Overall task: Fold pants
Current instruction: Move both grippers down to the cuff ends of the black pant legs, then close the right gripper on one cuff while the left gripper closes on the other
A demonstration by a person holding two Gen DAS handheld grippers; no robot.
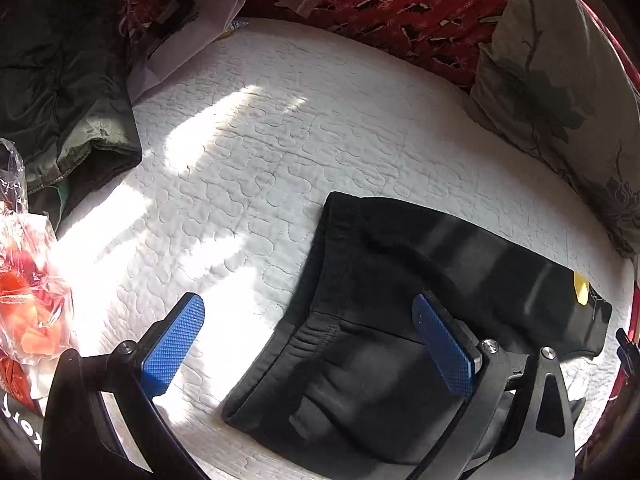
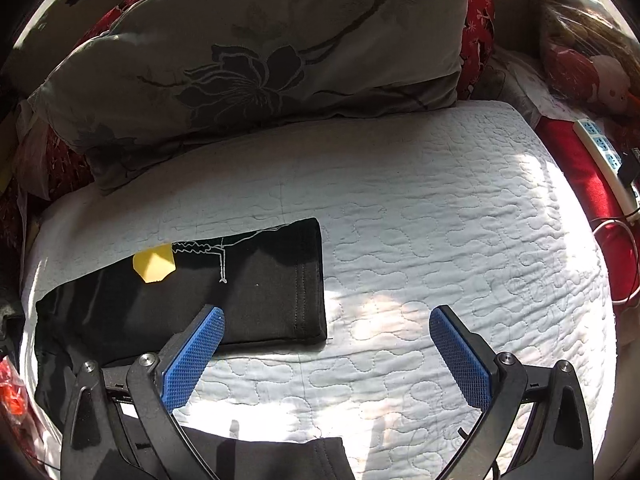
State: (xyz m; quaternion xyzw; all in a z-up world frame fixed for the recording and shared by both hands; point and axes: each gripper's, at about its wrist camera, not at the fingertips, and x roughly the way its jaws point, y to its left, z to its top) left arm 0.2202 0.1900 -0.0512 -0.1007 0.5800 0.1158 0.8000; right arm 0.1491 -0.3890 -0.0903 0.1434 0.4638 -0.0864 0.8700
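Pants, black soft knit (image 1: 400, 300), lying folded flat on white quilted bed cover (image 1: 248, 152). Left gripper (image 1: 308, 344) and right gripper (image 2: 327, 354) hovering above, jaws spread wide, gripping nothing, probably lining up next fold.

Pants (image 2: 248, 292) lie flat on the quilt (image 2: 440, 240); pillow (image 2: 260, 52) beyond, at the far edge.
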